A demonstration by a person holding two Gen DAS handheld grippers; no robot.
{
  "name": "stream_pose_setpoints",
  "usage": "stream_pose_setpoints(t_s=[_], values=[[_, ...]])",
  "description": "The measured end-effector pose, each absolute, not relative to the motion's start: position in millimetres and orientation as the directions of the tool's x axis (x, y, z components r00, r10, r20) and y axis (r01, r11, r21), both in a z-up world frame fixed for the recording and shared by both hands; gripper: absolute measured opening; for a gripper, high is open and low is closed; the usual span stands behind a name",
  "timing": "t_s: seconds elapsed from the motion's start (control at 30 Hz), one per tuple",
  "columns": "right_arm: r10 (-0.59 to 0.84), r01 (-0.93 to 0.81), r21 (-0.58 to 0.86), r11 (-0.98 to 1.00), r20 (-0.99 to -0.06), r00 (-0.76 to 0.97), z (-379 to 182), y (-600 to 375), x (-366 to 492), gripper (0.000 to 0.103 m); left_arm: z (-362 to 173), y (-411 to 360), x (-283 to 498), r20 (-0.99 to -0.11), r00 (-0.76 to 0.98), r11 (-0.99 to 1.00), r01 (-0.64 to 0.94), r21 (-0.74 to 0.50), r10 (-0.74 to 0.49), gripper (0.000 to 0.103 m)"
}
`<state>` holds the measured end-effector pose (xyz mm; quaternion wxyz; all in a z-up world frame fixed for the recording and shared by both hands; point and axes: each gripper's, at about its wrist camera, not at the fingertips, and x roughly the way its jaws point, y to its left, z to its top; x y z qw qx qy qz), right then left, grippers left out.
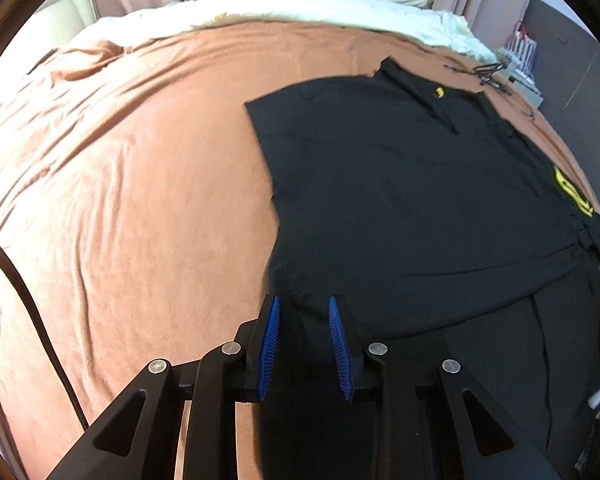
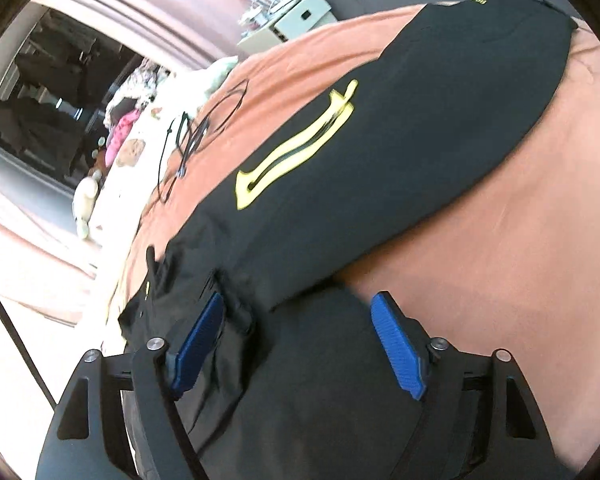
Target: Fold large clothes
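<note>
Garment: the black garment (image 1: pixel 400 200) lies spread on my bed's orange blanket (image 1: pixel 140 200), yellow print (image 2: pixel 296 144) up.
Left fingers (image 1: pixel 304 312): slightly parted over the near hem, gripping nothing.
Right fingers (image 2: pixel 300 312): spread wide above bunched cloth, empty.

Left wrist view looks down and forward over the bed (image 1: pixel 140 200) from close above the black garment (image 1: pixel 400 200). Right wrist view is tilted, lower, nearer. Both share garment (image 2: pixel 380 160) and bed (image 2: pixel 520 260).
</note>
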<state>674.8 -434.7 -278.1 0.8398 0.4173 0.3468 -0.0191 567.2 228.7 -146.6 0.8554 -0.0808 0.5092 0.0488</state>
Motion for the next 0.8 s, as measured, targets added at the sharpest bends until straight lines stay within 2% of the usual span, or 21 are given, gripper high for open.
stream_pose_setpoints(t_s=[0.07,0.4,0.53,0.7,0.8], values=[[0.246,0.330,0.692,0.642,-0.594,0.766,-283,-452,675,0.068,-140,223,572,-0.870,0.494,0.983,-0.156,-0.099,-0.009,0.028],[0.208,0.412,0.748,0.521,-0.579,0.788,-319,-524,666,0.054,-143,182,607,-0.859,0.509,0.988,-0.096,-0.122,-0.056,0.028],[0.221,0.412,0.781,0.470,-0.556,0.802,-330,-535,670,0.042,-149,161,621,-0.865,0.497,0.992,-0.062,-0.113,-0.067,0.028],[0.203,0.389,0.786,0.480,-0.531,0.823,-332,-542,671,0.042,-148,143,632,-0.865,0.496,0.995,-0.019,-0.098,-0.076,0.028],[0.173,0.390,0.784,0.483,-0.522,0.835,-337,-549,676,0.029,-147,136,633,-0.864,0.498,0.996,0.005,-0.088,-0.078,0.028]])
